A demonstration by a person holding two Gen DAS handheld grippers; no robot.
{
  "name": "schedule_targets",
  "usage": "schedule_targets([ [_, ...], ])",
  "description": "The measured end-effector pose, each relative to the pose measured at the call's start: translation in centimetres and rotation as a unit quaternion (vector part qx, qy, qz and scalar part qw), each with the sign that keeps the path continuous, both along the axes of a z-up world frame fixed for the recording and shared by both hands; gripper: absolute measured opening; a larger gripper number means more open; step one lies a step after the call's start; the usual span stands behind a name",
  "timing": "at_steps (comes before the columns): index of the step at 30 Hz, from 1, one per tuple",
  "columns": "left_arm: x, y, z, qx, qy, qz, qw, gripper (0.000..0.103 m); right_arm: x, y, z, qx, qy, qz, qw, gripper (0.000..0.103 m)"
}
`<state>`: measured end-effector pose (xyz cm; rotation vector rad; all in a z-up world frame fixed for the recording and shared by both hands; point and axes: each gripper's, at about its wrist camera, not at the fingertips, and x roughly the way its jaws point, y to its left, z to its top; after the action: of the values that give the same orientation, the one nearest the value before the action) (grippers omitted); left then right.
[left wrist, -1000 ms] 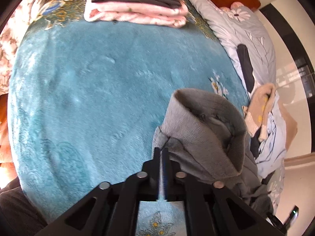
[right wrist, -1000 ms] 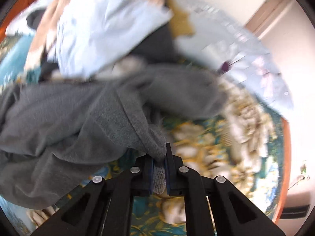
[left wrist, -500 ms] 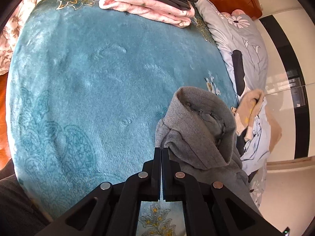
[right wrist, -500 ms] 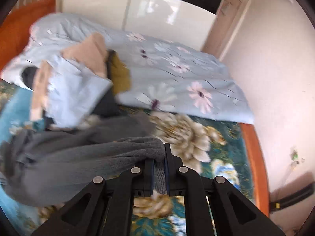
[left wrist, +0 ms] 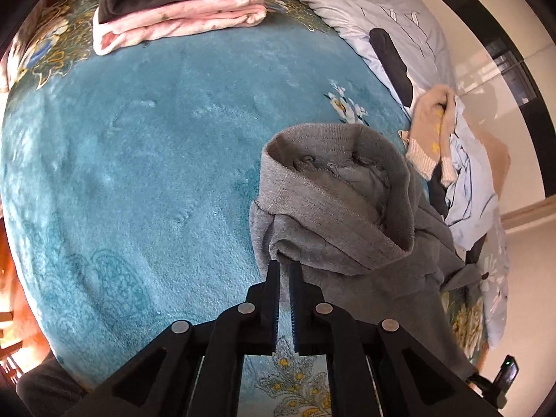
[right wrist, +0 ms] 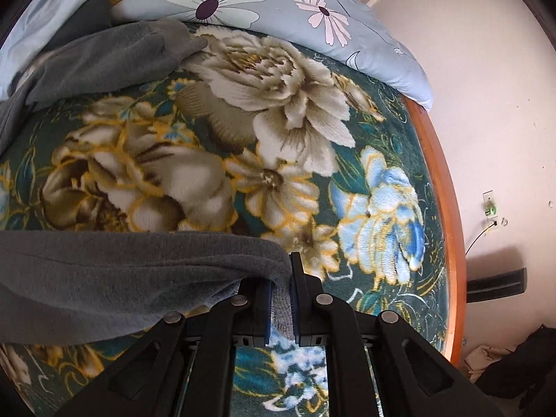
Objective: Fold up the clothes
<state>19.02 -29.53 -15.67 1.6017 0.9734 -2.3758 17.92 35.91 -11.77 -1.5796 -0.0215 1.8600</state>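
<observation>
Grey garment (left wrist: pixel 333 208) hangs bunched at centre-right of the left view, over the blue blanket (left wrist: pixel 139 173). Left gripper (left wrist: pixel 284 271): jaws nearly pressed together, pinching a thin edge. Right gripper (right wrist: pixel 281 278): jaws pinching grey hem at lower centre. Judgement: keep both pinches firm, draw the 2 held points apart level, then lay flat on blanket clear of folded stack (left wrist: pixel 173 10) at top.

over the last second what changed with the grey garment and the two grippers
The right hand-held gripper swung away from the clothes pile and now faces the flowered blanket, drawing the grey garment out. The left hand-held gripper shifted a little. Both stayed shut on the garment; the folded stack stayed put.
</observation>
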Motion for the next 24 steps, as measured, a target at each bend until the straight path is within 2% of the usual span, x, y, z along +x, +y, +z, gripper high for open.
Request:
schedule_targets([
  [2,-0.8,0.2,-0.3,-0.011,-0.007,-0.011,0.9999,0.020,-0.5,-0.1,0.7,-0.013,0.008,-0.008,1.000,0.011],
  [4,-1.6,0.4,-0.7,-0.021,-0.014,-0.022,0.9994,0.024,-2.1,-1.0,1.6,-0.022,0.009,0.007,1.000,0.023],
  [5,-2.0,0.5,-0.8,-0.027,-0.017,-0.028,0.9991,0.027,-3.1,-2.0,2.3,-0.016,0.008,0.020,1.000,0.041],
  [6,-2.4,0.6,-1.0,-0.032,-0.020,-0.033,0.9987,0.033,-3.8,-3.0,3.0,-0.011,0.015,0.032,0.999,0.053],
  [7,-2.8,0.7,-1.2,-0.038,-0.024,-0.039,0.9983,0.037,-4.6,-4.2,3.8,-0.011,0.031,0.049,0.998,0.055],
  [9,-3.6,0.9,-1.5,-0.048,-0.030,-0.050,0.9971,0.057,-6.2,-6.7,4.6,-0.020,0.051,0.095,0.994,0.059],
  [13,-5.1,1.3,-2.2,-0.066,-0.042,-0.069,0.9945,0.058,-8.8,-12.0,3.4,-0.051,0.051,0.177,0.981,0.062],
  [18,-6.0,1.4,-3.3,-0.055,-0.039,-0.067,0.9955,0.058,-10.8,-16.6,-0.2,-0.118,0.031,0.201,0.972,0.062],
  [21,-6.4,1.5,-3.9,-0.047,-0.036,-0.065,0.9961,0.056,-12.3,-20.9,-0.1,-0.176,0.062,0.239,0.953,0.062],
  [22,-6.4,1.6,-4.0,-0.043,-0.034,-0.065,0.9964,0.055,-13.0,-22.9,0.2,-0.196,0.072,0.263,0.942,0.062],
  [24,-6.3,1.7,-4.2,-0.038,-0.031,-0.065,0.9967,0.051,-14.7,-27.9,0.9,-0.230,0.084,0.326,0.913,0.062],
])
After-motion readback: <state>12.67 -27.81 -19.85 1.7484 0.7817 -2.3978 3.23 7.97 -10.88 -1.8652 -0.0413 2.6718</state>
